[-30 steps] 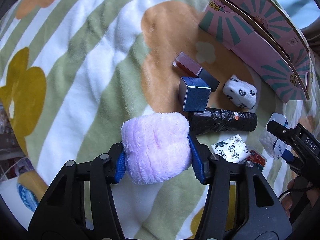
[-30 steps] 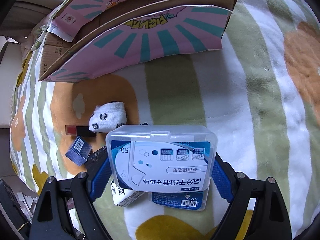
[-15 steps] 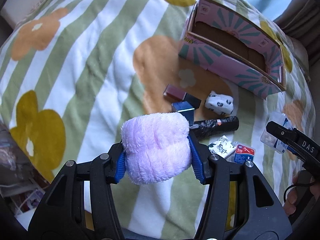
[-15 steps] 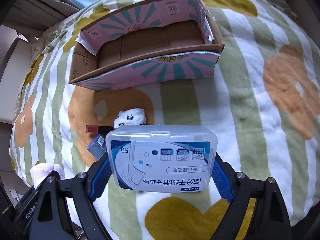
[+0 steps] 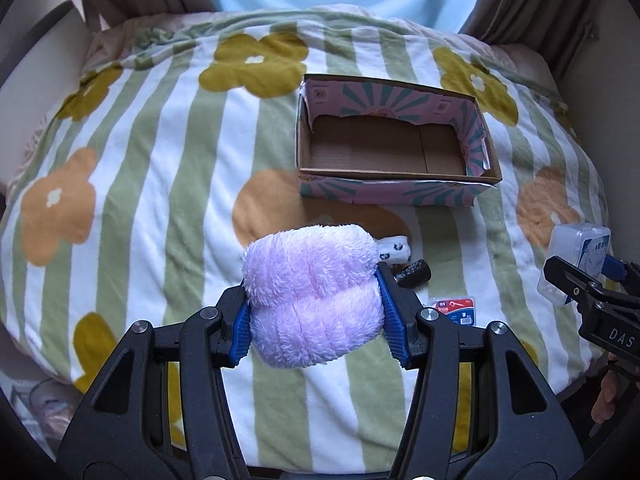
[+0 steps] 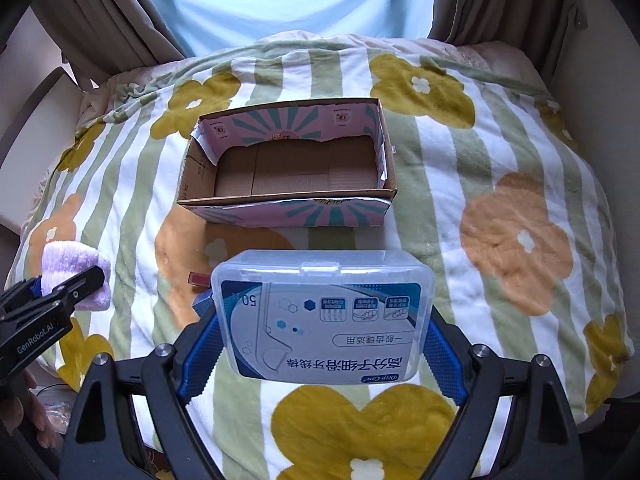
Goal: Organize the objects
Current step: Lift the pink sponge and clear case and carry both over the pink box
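Observation:
My left gripper (image 5: 314,316) is shut on a fluffy lilac cloth roll (image 5: 314,294), held high over the blanket. My right gripper (image 6: 322,344) is shut on a clear plastic floss-pick box (image 6: 324,314) with a blue and white label. The open pink and teal cardboard box (image 5: 394,148) stands empty farther back on the bed, also seen as the cardboard box (image 6: 288,168) in the right wrist view. Each gripper shows in the other's view: the right gripper (image 5: 580,276) at the right edge, the left gripper (image 6: 68,282) at the left edge.
On the striped flower blanket (image 5: 140,184) below lie a white patterned sock roll (image 5: 394,250), a black bundle (image 5: 412,274) and a small blue and red packet (image 5: 454,308). A dark red stick (image 6: 199,279) peeks out beside the floss box. Curtains and a light blue window stand behind.
Both grippers have risen with their loads. The bed and the cardboard box now look smaller and sit squarely ahead, and the loose items have shrunk below.

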### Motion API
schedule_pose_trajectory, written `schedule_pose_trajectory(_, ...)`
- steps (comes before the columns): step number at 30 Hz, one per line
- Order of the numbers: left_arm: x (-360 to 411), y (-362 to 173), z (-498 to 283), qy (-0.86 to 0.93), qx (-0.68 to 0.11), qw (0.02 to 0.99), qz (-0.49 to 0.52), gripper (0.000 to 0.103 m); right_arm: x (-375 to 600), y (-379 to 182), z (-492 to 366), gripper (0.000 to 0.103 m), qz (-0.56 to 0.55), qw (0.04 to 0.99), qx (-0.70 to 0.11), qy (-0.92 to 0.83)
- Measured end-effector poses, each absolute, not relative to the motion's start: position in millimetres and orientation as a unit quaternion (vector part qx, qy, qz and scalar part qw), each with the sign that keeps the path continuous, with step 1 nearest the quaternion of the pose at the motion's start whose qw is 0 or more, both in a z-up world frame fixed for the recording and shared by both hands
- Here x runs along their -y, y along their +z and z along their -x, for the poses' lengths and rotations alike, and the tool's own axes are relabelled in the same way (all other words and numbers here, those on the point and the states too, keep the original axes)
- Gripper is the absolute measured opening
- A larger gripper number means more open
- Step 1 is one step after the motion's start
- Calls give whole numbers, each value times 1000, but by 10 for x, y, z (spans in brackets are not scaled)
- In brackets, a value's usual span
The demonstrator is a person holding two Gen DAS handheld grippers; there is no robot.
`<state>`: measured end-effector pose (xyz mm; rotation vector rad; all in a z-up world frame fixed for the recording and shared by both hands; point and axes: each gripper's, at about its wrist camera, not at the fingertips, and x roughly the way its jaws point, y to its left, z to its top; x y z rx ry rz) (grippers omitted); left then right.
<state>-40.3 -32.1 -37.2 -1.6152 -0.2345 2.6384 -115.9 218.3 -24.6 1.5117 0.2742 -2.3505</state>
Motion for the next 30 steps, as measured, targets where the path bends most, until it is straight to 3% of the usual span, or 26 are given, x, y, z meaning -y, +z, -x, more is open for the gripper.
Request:
schedule_pose_trajectory(18,211,-268,756,848,96,41,520,50,-2087,-15,1271,87,-520,159,-79,-836)
schedule_pose_trajectory(30,290,-226,2017,845,103,31,524,50,-1743,-14,2386,87,-500,213,-110,-832)
